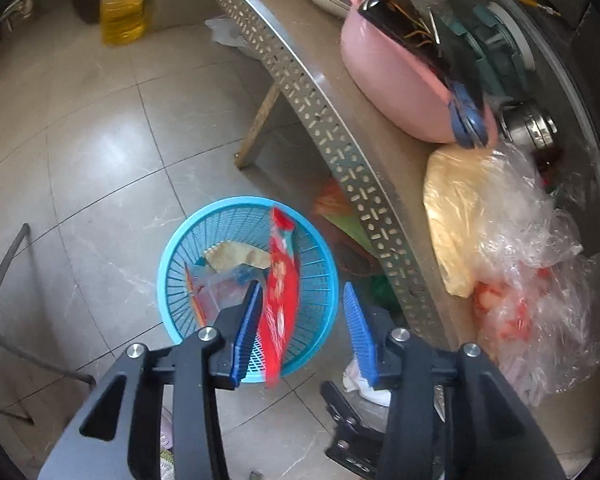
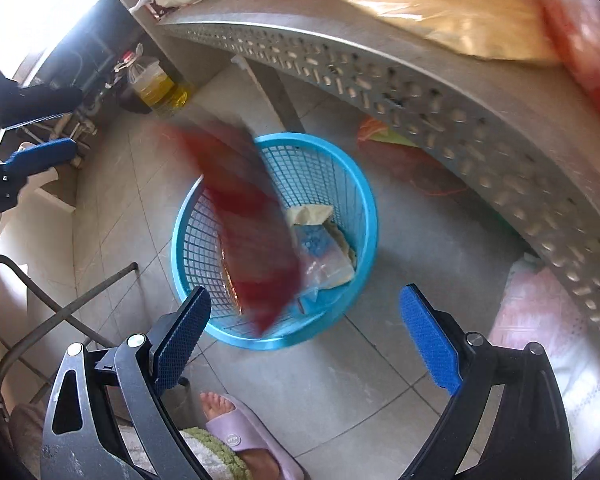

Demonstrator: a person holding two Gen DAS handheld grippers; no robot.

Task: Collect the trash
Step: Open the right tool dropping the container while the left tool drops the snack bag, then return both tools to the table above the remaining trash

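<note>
A blue mesh trash basket [image 1: 172, 256] stands on the tiled floor beside a metal shelf; it also shows in the right wrist view [image 2: 364, 208]. Paper and plastic scraps [image 1: 236, 258] lie inside it. A red snack wrapper [image 1: 278, 292] hangs over the basket next to the left finger of my left gripper [image 1: 300, 320], which is open above the basket. In the right wrist view the wrapper [image 2: 252, 224] is blurred in mid-air over the basket. My right gripper [image 2: 304, 344] is open and empty just above the basket's near rim. The left gripper's fingers [image 2: 40, 156] show at the far left there.
The perforated metal shelf edge [image 1: 340, 152] runs beside the basket, carrying a pink pot [image 1: 396, 76], plastic bags [image 1: 520, 240] and plates. An oil bottle [image 1: 122, 8] stands on the floor. A metal chair frame [image 2: 60, 308] and a foot in a purple slipper [image 2: 240, 436] are close.
</note>
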